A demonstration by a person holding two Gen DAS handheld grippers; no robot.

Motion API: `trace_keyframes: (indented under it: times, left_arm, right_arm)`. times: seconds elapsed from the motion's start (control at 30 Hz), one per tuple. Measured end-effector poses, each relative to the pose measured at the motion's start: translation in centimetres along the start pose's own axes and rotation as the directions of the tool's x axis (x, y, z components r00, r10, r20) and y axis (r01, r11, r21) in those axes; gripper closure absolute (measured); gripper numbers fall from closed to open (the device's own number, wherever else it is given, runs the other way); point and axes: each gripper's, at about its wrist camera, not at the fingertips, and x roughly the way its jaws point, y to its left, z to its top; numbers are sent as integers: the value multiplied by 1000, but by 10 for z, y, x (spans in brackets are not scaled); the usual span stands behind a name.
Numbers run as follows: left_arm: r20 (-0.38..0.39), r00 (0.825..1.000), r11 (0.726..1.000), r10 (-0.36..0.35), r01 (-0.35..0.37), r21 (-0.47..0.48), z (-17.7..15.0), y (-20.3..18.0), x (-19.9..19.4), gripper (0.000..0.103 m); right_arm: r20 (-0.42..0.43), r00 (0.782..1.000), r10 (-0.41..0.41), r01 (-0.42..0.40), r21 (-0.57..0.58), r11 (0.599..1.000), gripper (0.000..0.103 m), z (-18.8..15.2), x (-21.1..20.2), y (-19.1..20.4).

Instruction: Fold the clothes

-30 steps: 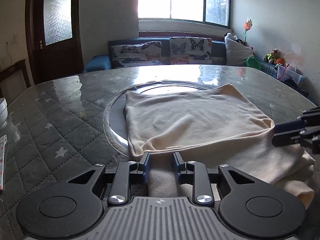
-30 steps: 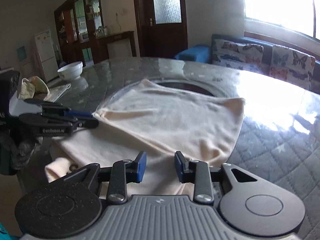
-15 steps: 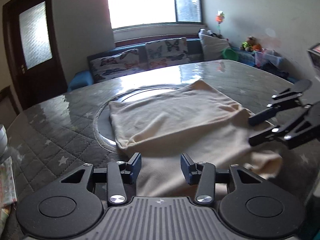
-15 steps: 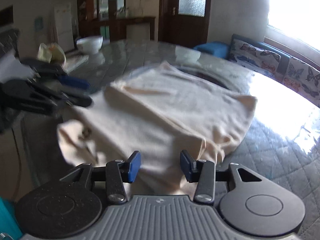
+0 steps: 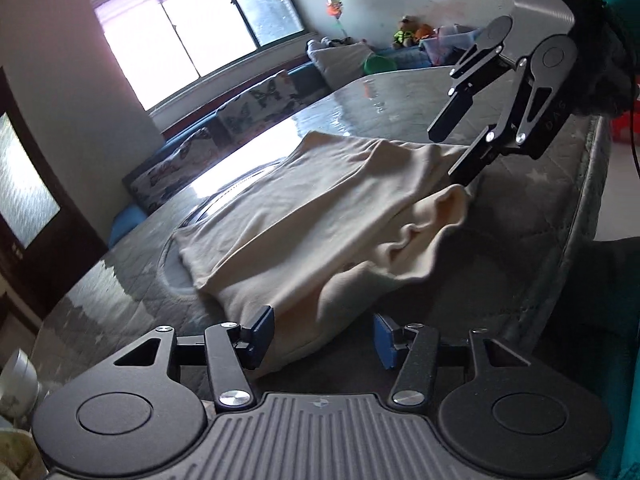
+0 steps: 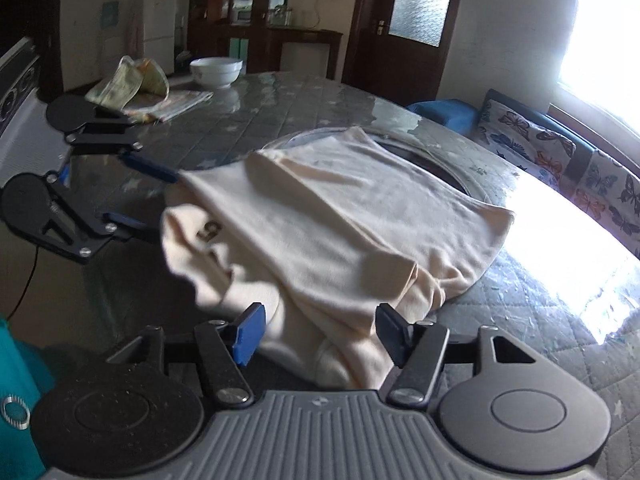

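A cream garment [image 5: 320, 216] lies folded on the quilt-patterned table [image 5: 120, 312], partly over the round glass turntable [image 6: 440, 168]. Its near edge is bunched and loose, with a dark "5" print [image 6: 210, 230] showing. My left gripper [image 5: 324, 334] stands at the garment's near corner. Its jaws are opening, and cloth lies between the blue pads without being pinched. My right gripper [image 6: 320, 334] is at the other near corner, jaws also opening, with a fold of cloth lying loose between them. Each gripper shows in the other's view: the right gripper [image 5: 452, 152] and the left gripper [image 6: 158, 204].
A white bowl [image 6: 216, 72] and a heap of cloth on newspaper [image 6: 136, 88] sit at the table's far corner. The table's edge [image 5: 592, 184] runs close by the garment. A sofa with butterfly cushions [image 5: 248, 112] stands under the window.
Both grippers' jaws have widened and let the garment's near edge go; it now lies slack and bunched. Both grippers have rolled and shifted sideways, so both views are tilted.
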Motion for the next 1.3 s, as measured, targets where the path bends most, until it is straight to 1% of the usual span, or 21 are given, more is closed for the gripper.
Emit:
trace_keyframes:
  times: [0.1, 0.13, 0.17, 0.2, 0.23, 0.27, 0.37, 0.47, 0.6, 0.63, 0.67, 0.7, 0.73, 0.77, 0.8, 0.87, 0.93, 0.97, 1.07, 1.2, 1.3]
  left_arm:
    - [29, 1000, 1000, -2, 1, 25, 4, -6, 8, 47]
    - [35, 999, 1000, -5, 4, 28, 5, -6, 10, 51]
    - [41, 999, 1000, -7, 6, 30, 6, -6, 12, 60]
    - [46, 999, 1000, -12, 11, 28, 7, -5, 13, 64]
    - [50, 999, 1000, -18, 17, 20, 9, -3, 14, 72]
    - [55, 998, 1000, -23, 23, 10, 10, 0, 15, 79]
    - [69, 997, 998, -28, 32, -54, 18, 12, 18, 90]
    - [78, 996, 988, -34, 45, -145, 26, 28, 24, 92]
    - [77, 996, 972, -50, 66, -224, 33, 42, 32, 92]
    - [74, 996, 968, -55, 71, -239, 33, 45, 35, 92]
    - [72, 996, 965, -59, 76, -253, 34, 48, 37, 92]
    - [69, 996, 963, -57, 73, -259, 35, 49, 39, 92]
    - [67, 996, 963, -60, 76, -260, 34, 50, 39, 92]
    - [66, 996, 963, -65, 80, -259, 33, 51, 39, 88]
    - [63, 996, 965, -62, 76, -252, 31, 50, 37, 87]
    - [55, 997, 972, -50, 61, -226, 27, 47, 31, 71]
    - [46, 998, 980, -40, 48, -193, 22, 43, 26, 67]
    - [43, 998, 982, -38, 45, -181, 19, 41, 23, 63]
    - [34, 999, 990, -37, 41, -134, 9, 34, 16, 58]
    - [7, 1000, 998, -16, 17, -55, -1, 23, 18, 57]
    - [18, 1000, 1000, 22, -22, -2, -3, 17, 22, 57]
  right_arm:
    - [-10, 1000, -10, 9, -41, 999, 34, -5, -3, 6]
    - [-8, 1000, -13, 13, -55, 998, 32, -7, -4, 8]
    - [-6, 1000, -15, 15, -65, 998, 31, -8, -4, 10]
    - [-2, 1000, -18, 17, -82, 996, 30, -10, -5, 12]
    - [2, 1000, -20, 20, -98, 995, 28, -11, -5, 14]
    - [6, 1000, -20, 20, -108, 994, 27, -12, -4, 15]
    - [16, 1000, -19, 21, -139, 990, 26, -14, -1, 19]
    - [40, 999, -15, 21, -171, 985, 26, -12, 4, 22]
    - [60, 998, -4, 15, -177, 984, 28, -6, 15, 22]
    - [57, 998, -1, 11, -174, 985, 32, -4, 19, 21]
    - [53, 999, 2, 7, -169, 986, 40, -3, 21, 20]
    - [43, 999, 9, -2, -146, 989, 45, 0, 26, 17]
    - [33, 999, 15, -11, -125, 992, 57, 2, 30, 13]
    - [28, 999, 16, -13, -111, 994, 67, 4, 31, 11]
    - [21, 1000, 21, -19, -93, 996, 70, 6, 32, 8]
    - [16, 999, 32, -30, -67, 997, 82, 9, 32, 2]
    - [17, 999, 51, -51, -30, 998, 85, 12, 32, -5]
    - [16, 998, 60, -59, -12, 998, 86, 13, 32, -8]
    - [18, 997, 73, -73, 23, 997, 88, 15, 31, -13]
    - [27, 997, 73, -75, 54, 996, 89, 16, 31, -16]
    - [28, 997, 72, -74, 53, 996, 91, 16, 31, -14]
